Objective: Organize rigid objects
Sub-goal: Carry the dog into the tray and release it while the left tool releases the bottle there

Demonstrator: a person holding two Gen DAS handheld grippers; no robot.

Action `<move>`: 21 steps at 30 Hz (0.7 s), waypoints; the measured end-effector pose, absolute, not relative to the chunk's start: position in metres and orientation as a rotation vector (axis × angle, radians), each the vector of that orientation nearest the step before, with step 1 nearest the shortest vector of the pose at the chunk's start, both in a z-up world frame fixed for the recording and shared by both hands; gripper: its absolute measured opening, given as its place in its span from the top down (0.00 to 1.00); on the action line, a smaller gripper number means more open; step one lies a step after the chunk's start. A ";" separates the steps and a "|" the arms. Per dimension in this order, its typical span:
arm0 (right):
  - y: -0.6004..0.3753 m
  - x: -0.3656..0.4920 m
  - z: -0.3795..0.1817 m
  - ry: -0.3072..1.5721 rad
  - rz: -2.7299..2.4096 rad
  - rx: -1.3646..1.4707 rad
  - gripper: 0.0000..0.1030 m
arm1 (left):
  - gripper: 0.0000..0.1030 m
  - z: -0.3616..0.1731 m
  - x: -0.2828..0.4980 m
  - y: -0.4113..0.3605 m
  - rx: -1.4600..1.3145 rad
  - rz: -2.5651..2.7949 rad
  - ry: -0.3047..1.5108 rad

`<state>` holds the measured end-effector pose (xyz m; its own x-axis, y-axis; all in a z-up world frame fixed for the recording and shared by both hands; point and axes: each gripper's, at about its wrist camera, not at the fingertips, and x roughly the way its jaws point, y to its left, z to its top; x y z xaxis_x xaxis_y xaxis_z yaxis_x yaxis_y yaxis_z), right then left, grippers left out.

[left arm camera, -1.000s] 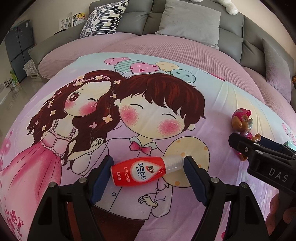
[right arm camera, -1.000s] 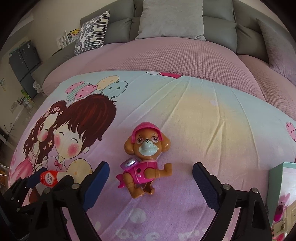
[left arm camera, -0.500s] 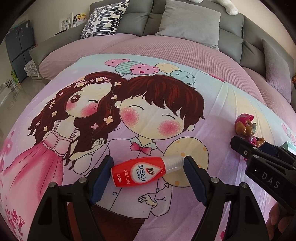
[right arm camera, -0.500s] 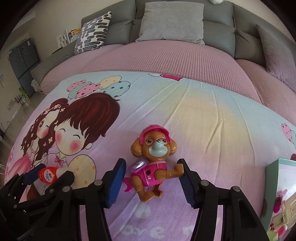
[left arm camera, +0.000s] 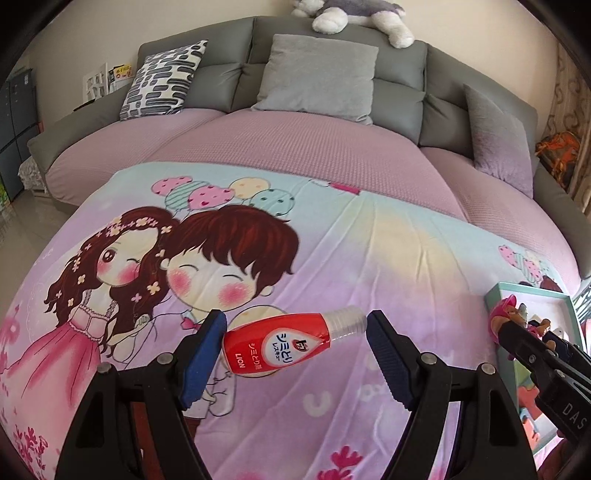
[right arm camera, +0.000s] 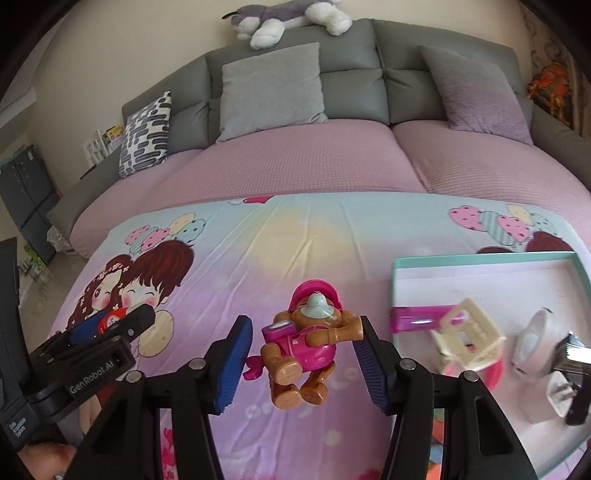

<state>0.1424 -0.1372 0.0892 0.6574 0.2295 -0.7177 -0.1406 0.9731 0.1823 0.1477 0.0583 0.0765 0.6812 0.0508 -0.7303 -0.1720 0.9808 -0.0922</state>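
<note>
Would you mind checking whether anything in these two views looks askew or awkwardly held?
The toy dog hangs tilted in the right gripper, pinched by one outstretched arm and its side, legs dangling. The red bottle sits slanted across the left gripper, cap end higher.

This was a home, a living room by its furnishings. A grey sofa with a pink quilted cover filled the view, scatter cushions leaning on its backrest at twelve o'clock and a plush husky lying along the top. A cartoon-print blanket lay spread over the seat, and a dark cabinet stood at nine o'clock.
</note>
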 end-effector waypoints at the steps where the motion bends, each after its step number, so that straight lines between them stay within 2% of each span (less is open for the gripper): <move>1: -0.149 0.136 0.093 0.817 0.182 0.121 0.42 | 0.23 0.081 0.148 0.050 -0.148 0.108 0.803; 12: -0.271 0.103 0.098 0.799 -0.131 0.230 0.42 | 0.23 0.114 0.151 -0.075 -0.027 -0.216 0.735; 21: -0.323 0.093 0.098 0.764 -0.222 0.295 0.42 | 0.23 0.106 0.141 -0.171 0.117 -0.415 0.726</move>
<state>0.0927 -0.3226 0.0981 0.7019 -0.0904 -0.7066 0.3026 0.9358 0.1808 0.1409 -0.1708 0.1063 0.6708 -0.3270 -0.6657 0.4071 0.9126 -0.0380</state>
